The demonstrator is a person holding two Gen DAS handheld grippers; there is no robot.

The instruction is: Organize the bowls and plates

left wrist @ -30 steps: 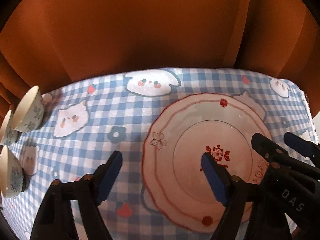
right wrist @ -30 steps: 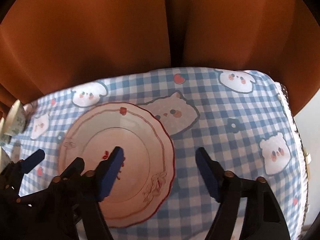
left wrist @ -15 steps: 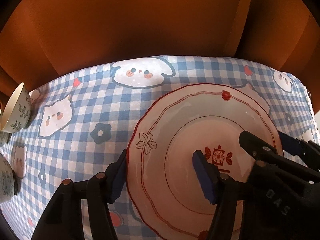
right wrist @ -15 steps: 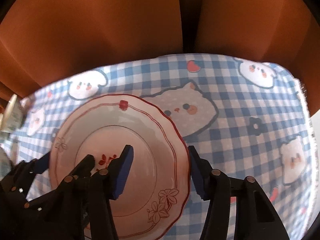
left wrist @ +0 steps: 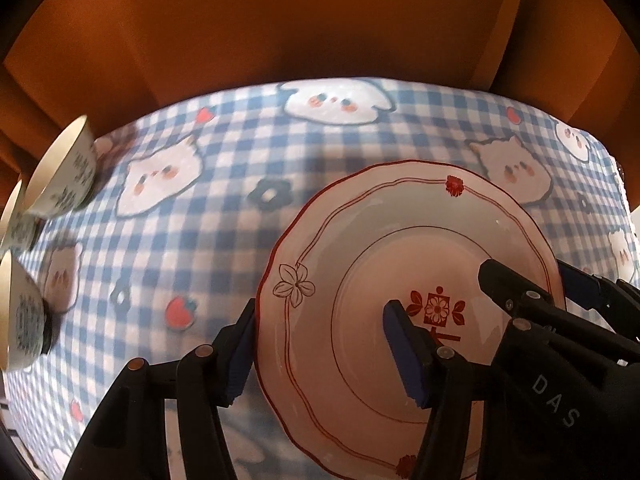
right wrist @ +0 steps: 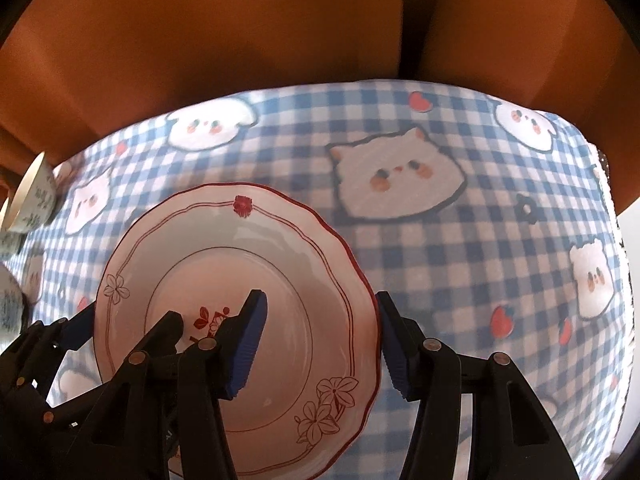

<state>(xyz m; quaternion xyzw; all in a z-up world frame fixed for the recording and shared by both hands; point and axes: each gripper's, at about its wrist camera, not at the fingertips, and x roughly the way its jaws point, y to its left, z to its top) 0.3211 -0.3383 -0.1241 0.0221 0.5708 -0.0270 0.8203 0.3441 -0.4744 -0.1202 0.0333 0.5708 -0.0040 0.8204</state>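
The task looks barely begun: the scalloped, red-trimmed white ceramic plate (right wrist: 240,280) lies on the blue-checked bench (right wrist: 460,280), its opposite rims straddled by the parted left hand-held gripper (left wrist: 320,354) and right hand-held gripper (right wrist: 320,344), while three floral bowls (left wrist: 60,176) wait unstacked, well apart.

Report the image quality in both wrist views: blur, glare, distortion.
Left wrist: fisheye bends the checked tablecloth; bowls at the left edge smear; soft glare on the plate. Right wrist: same curvature, plate sharp with window glare, dark vignetted corners.
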